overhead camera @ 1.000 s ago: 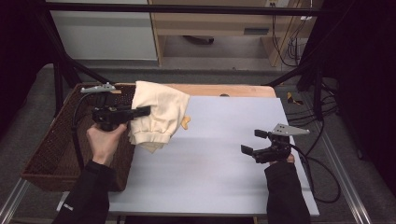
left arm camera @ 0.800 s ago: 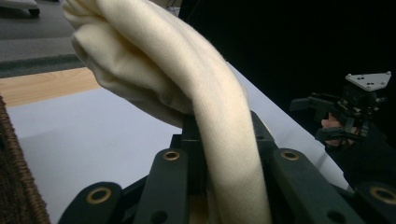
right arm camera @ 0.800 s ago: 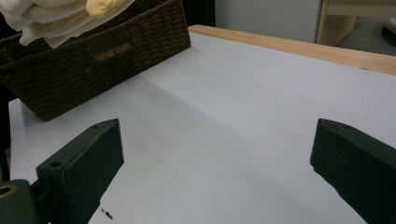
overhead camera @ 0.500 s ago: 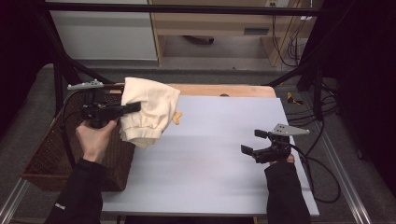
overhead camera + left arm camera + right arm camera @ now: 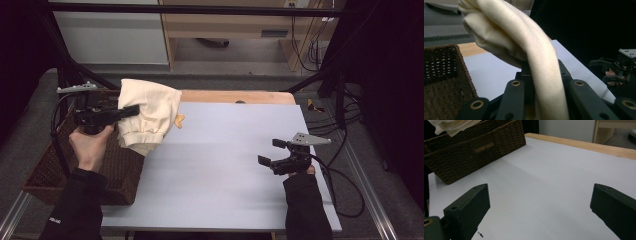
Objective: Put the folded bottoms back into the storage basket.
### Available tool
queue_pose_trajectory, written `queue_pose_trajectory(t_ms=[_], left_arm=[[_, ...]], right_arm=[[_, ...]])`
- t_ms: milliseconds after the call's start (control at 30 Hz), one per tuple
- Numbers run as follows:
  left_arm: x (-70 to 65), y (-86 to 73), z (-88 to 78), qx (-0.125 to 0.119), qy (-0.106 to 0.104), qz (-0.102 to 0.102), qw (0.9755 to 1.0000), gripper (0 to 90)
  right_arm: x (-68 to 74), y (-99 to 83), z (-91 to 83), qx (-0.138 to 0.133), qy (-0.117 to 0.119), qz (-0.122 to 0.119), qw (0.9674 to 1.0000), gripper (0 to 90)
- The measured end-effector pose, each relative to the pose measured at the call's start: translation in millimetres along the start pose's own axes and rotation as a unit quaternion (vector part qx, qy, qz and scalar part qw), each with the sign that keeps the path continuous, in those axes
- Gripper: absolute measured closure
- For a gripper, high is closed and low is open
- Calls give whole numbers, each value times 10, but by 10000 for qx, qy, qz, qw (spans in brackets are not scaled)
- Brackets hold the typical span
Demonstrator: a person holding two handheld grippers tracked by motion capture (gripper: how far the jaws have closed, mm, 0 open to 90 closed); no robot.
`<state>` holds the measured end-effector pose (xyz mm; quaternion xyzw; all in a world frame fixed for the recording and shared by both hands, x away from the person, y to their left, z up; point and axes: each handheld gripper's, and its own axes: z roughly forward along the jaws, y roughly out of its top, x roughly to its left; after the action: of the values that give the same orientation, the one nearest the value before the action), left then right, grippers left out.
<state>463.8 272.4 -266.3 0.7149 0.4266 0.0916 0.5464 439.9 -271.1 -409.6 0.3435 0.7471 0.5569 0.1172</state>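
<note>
The left gripper [image 5: 131,110] is pinching a cream garment [image 5: 147,116], hanging over the wicker basket's [image 5: 47,172] right rim at the tabletop's [image 5: 225,165] far left. Carrying it clear before lowering seems wise. The right gripper [image 5: 270,152] is resting spread.

Cream cloth [image 5: 149,114] (bunched, ribbed hem down) hangs above the basket's [image 5: 112,170] edge.

It looks like a lab set up for recording. A white-topped table [image 5: 225,165] stands inside a black metal frame [image 5: 190,8], cables [image 5: 345,107] trail over grey carpet [image 5: 230,80], and plain cabinets [image 5: 112,35] line the back wall.
</note>
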Motion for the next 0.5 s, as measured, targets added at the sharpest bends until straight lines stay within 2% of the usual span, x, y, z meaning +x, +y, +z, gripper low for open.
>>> queue_pose_trajectory(t_ms=[500], left_arm=[[124, 28, -151, -86, 188, -32, 9998, 739]], right_arm=[[-1, 0, 1, 1, -1, -5, 10000, 30]])
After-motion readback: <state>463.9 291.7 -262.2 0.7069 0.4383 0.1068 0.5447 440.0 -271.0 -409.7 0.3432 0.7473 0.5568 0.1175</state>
